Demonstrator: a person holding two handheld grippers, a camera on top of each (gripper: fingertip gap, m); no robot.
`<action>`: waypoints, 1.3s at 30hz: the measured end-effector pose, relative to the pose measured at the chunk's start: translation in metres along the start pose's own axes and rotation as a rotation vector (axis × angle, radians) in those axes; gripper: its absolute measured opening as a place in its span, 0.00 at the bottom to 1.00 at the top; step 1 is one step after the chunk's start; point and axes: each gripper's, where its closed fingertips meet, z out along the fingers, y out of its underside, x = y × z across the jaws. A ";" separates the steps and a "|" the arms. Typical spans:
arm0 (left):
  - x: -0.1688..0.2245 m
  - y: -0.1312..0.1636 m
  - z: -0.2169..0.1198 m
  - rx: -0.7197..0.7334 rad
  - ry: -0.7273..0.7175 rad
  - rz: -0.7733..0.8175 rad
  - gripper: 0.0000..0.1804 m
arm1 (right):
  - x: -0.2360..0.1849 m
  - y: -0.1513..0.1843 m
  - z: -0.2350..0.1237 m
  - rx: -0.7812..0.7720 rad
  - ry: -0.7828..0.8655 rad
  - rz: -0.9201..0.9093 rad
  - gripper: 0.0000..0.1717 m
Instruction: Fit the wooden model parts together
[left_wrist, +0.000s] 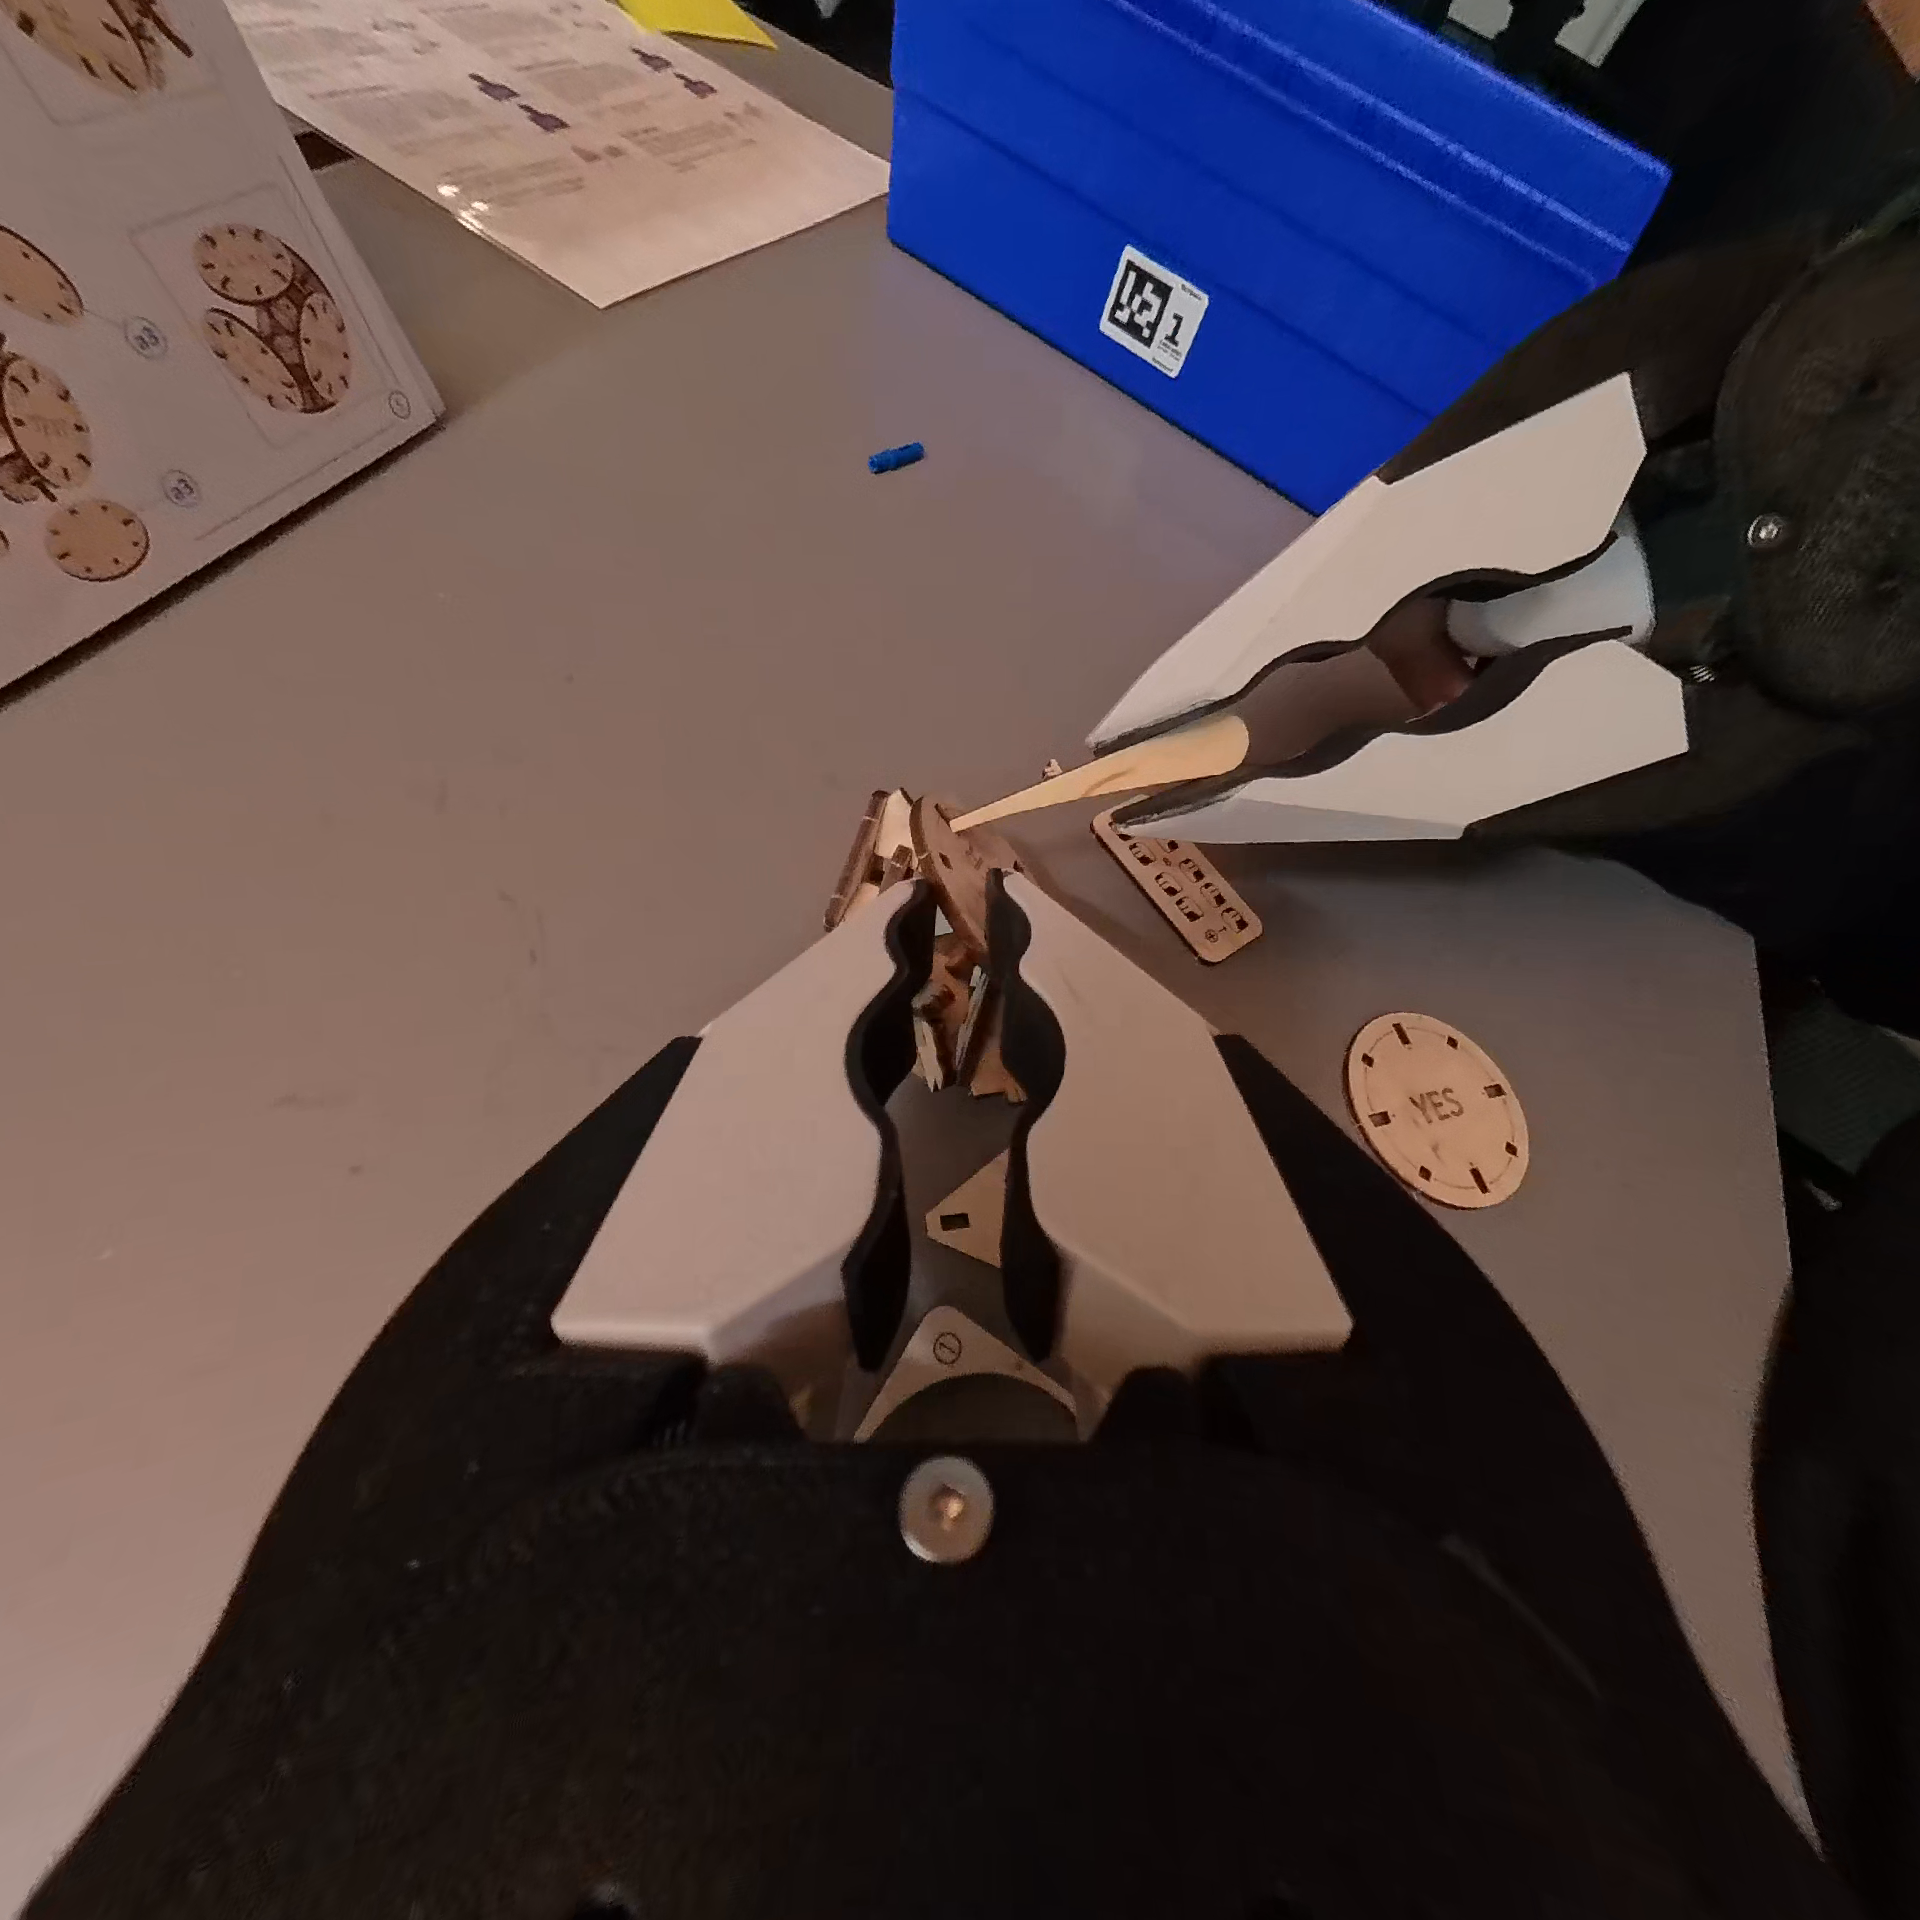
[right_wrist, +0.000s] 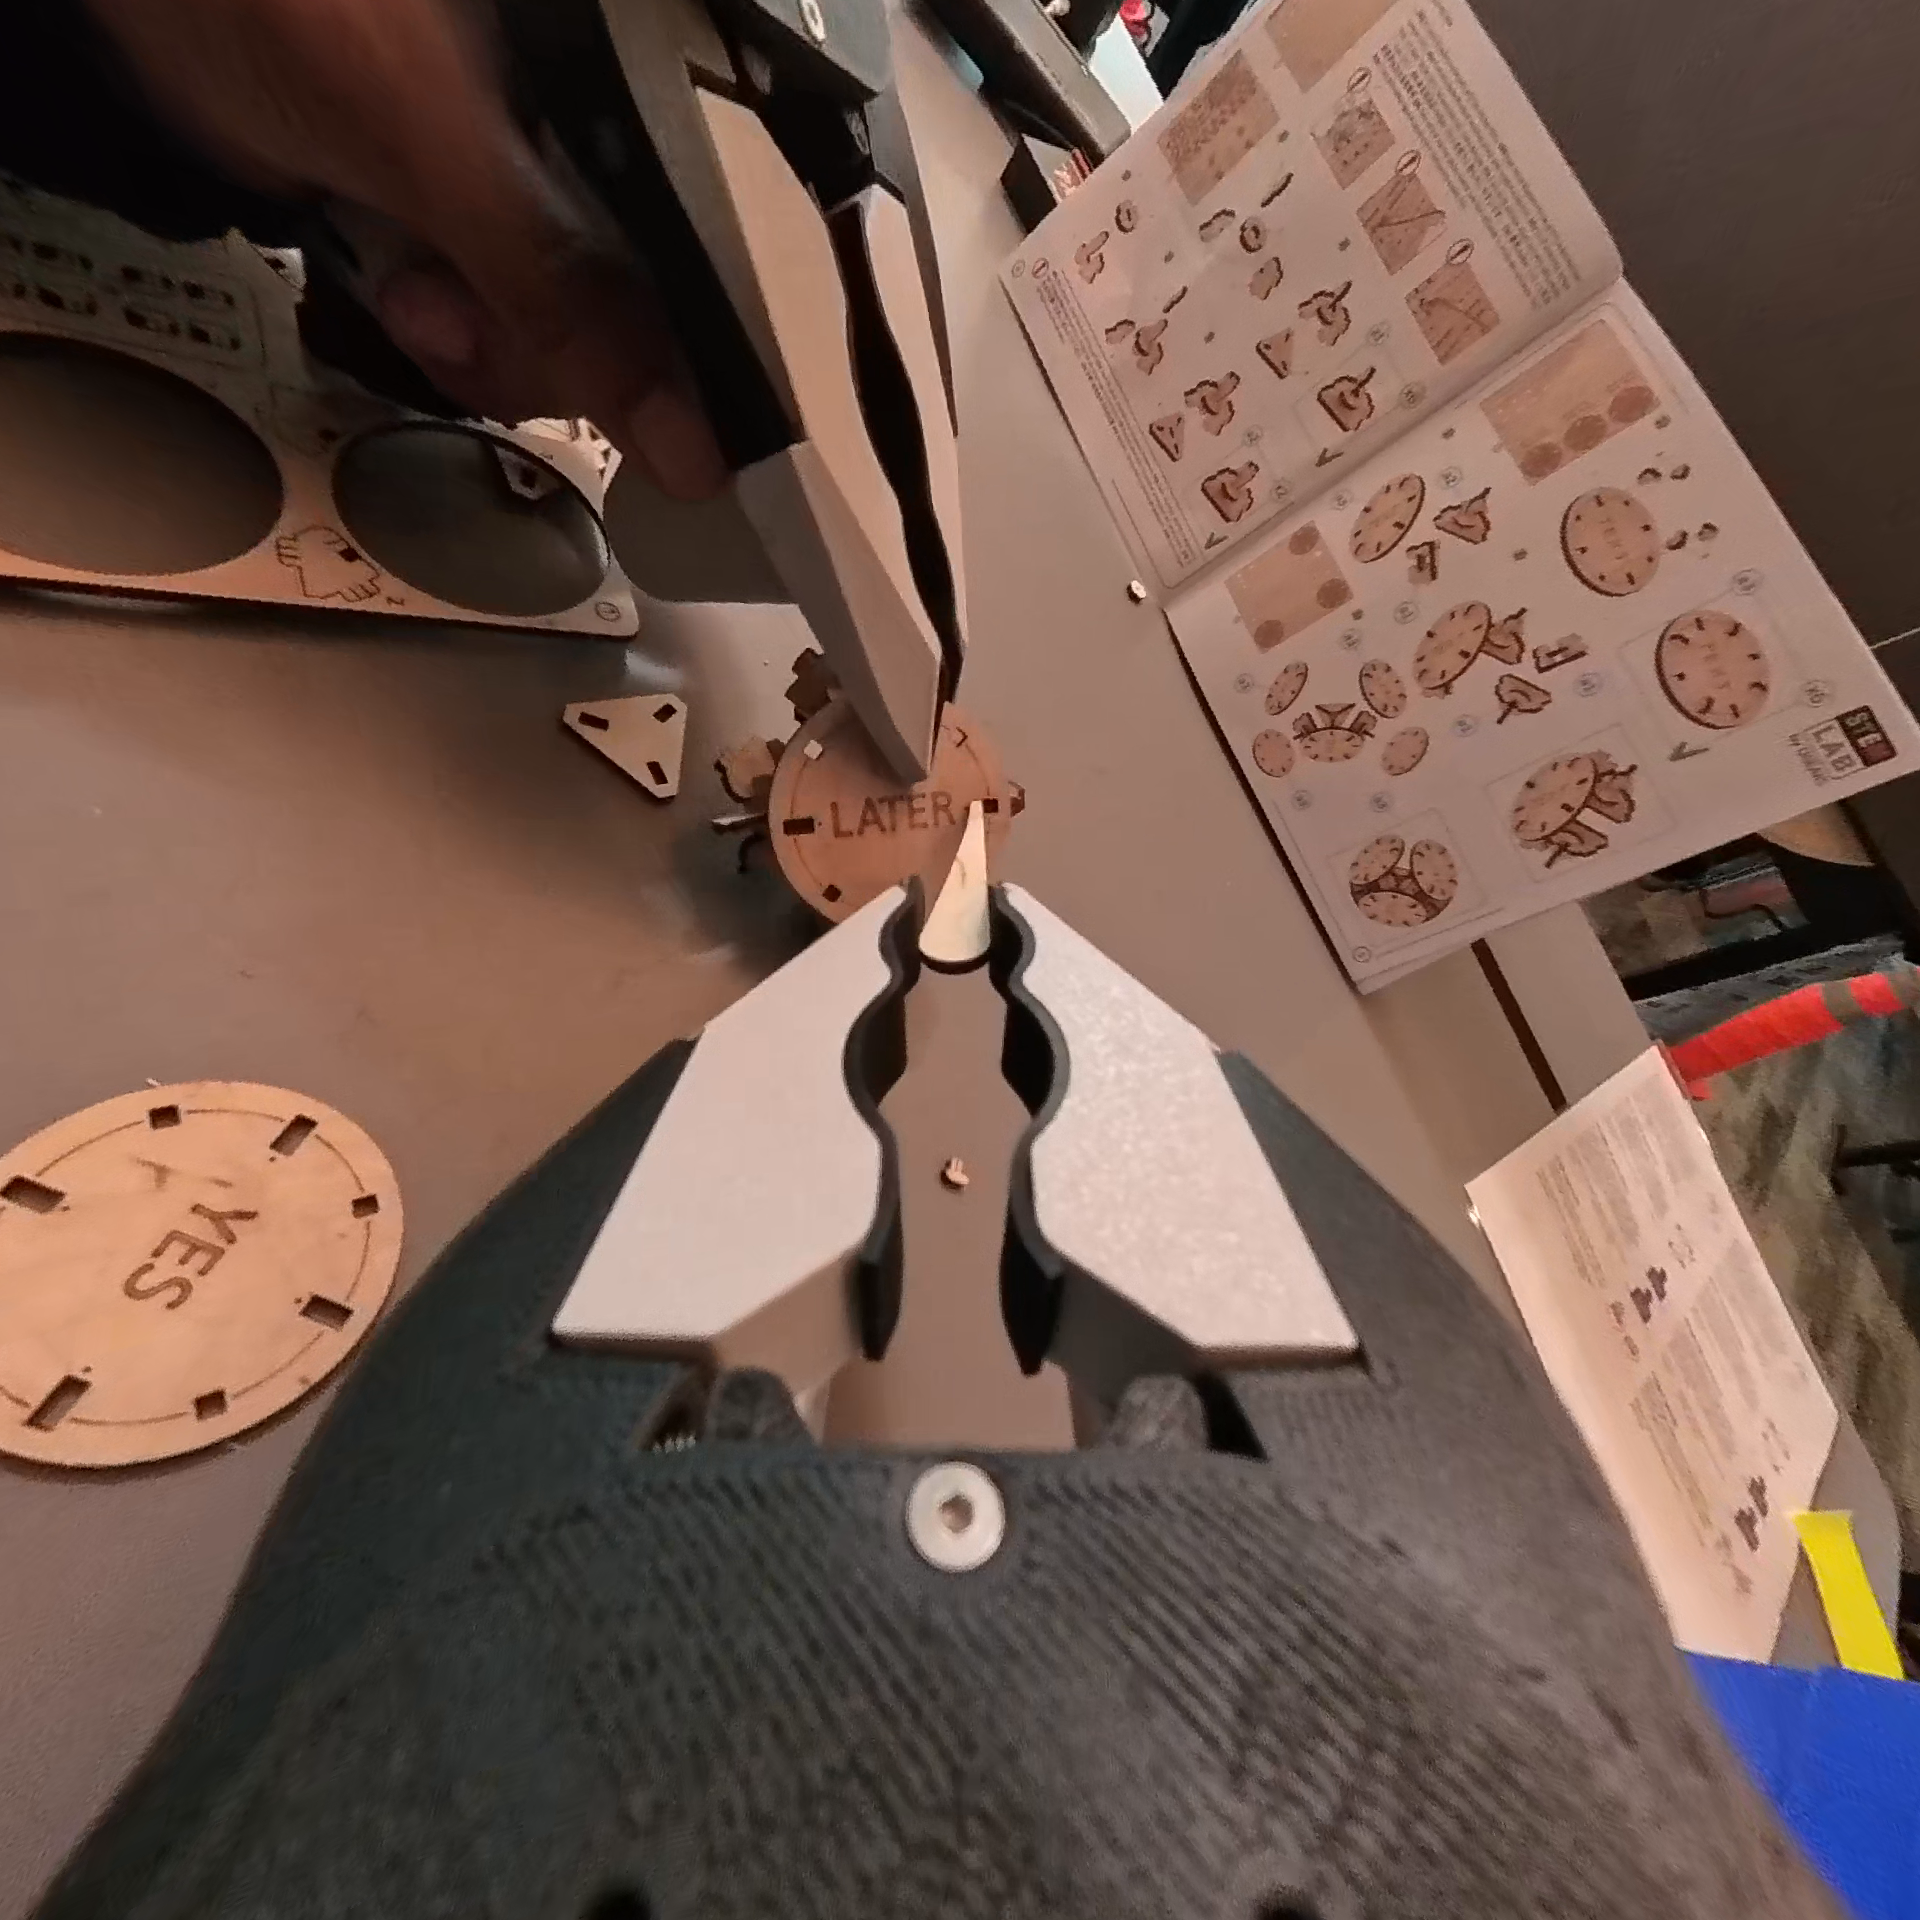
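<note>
Clamping the rim of a round wooden disc (left_wrist: 951, 862), the left gripper (left_wrist: 951, 904) holds it tilted over the grey table (left_wrist: 520, 831). From the right, the right gripper (right_wrist: 956, 914) pinches a pale pointed stick (right_wrist: 961, 894), its tip touching the disc's face. Another disc (left_wrist: 1439, 1110) lies flat to the near right.

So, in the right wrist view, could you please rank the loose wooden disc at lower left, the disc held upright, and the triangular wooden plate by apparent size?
1. Loose wooden disc, largest, though it lies nearest the camera.
2. Upright disc, gripped edge-on by the left gripper.
3. Triangular plate, smallest.
</note>
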 end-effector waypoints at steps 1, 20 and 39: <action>0.000 0.000 0.000 -0.001 -0.001 0.010 0.03 | 0.000 -0.001 0.000 0.004 0.000 -0.001 0.06; 0.006 0.000 -0.001 -0.012 -0.029 0.166 0.03 | 0.002 -0.003 -0.003 0.044 -0.036 0.080 0.06; 0.008 0.000 0.000 -0.004 -0.017 0.214 0.04 | 0.003 -0.002 -0.004 0.048 -0.054 0.120 0.06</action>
